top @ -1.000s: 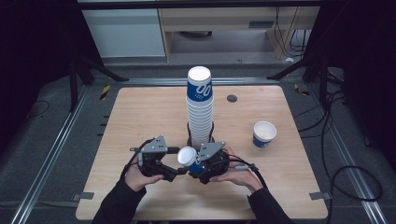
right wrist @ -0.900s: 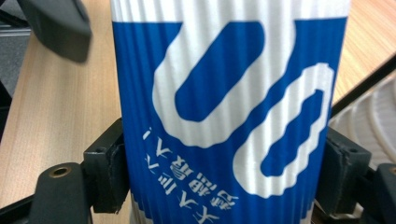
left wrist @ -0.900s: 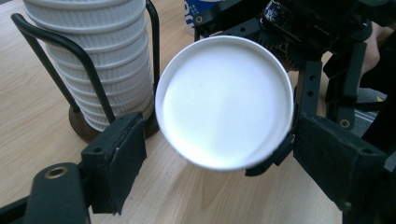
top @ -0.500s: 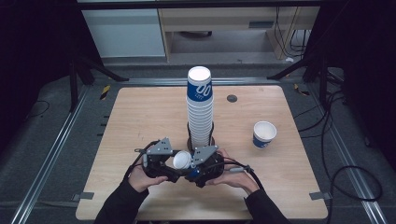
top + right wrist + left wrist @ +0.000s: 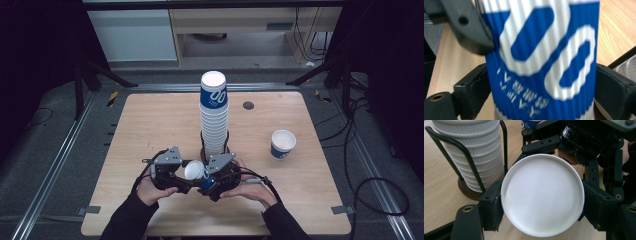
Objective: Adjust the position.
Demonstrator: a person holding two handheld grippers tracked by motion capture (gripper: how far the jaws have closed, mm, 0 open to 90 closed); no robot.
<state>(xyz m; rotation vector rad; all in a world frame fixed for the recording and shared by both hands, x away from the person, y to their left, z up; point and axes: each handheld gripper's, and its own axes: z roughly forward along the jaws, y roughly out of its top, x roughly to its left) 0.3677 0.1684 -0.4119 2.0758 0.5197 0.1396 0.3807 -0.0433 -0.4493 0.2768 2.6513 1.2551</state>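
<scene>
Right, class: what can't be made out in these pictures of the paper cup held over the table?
- Right gripper view: the cup's small print is blurred; frame edges cut off its ends.
- Same view: the right tool's jaws have just been opening, cup between them; pad contact unclear.
- Left gripper view: the cup's white end hides its printed side.
- High view: dark spot on the table is too small to identify.

Counted: one tall cup stack (image 5: 214, 117) at frame centre; one loose cup (image 5: 283, 144) standing right of centre; one cup (image 5: 195, 170) lower centre between two grippers; one table (image 5: 140, 125)
</scene>
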